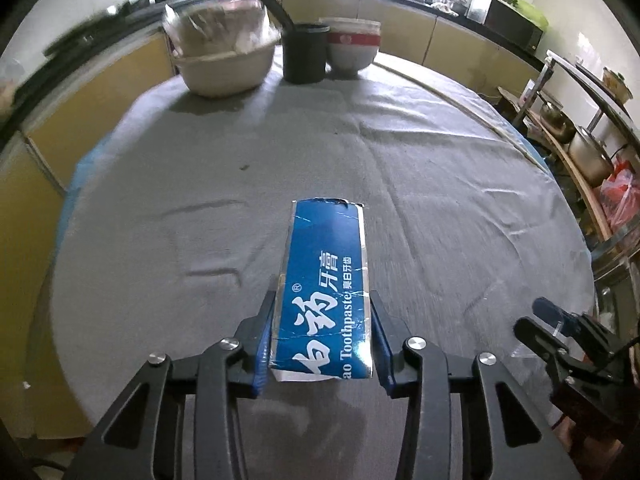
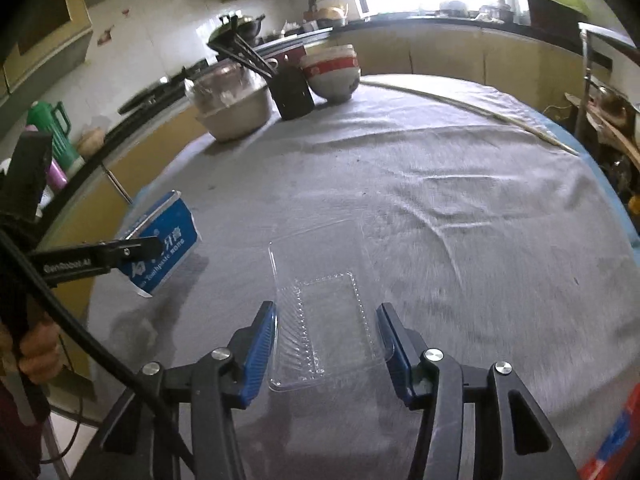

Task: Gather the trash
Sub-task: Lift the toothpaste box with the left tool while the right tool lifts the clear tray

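Blue glossy cardboard with foil-silver edges fills the middle of the left wrist view: a flattened toothpaste box, long and rectangular, torn along its far end, printed with white characters. The left tongs are clamped on it, one blue ribbed pad pressed against each long side, and the box is lifted above the tabletop, which is round and draped in a grey, creased cloth. At 12 o'clock stand a cream plastic tub with crinkled clear wrap on top, a matte black cylindrical holder with dark chopsticks, and stacked white ceramic bowls with a red band. At 4 o'clock the right tongs show as black linkage with a blue pad.

From the right wrist view, a clear, thin plastic tray, rectangular with ribbed walls and a flat rim, sits between the right tongs. Their blue pads touch its two long edges, so they grip the tray. At 9 o'clock the toothpaste box hangs tilted in the left tongs, off the cloth near the tabletop's edge. A hand shows at 8 o'clock. The tub, holder and bowls stand at 11 to 12 o'clock.
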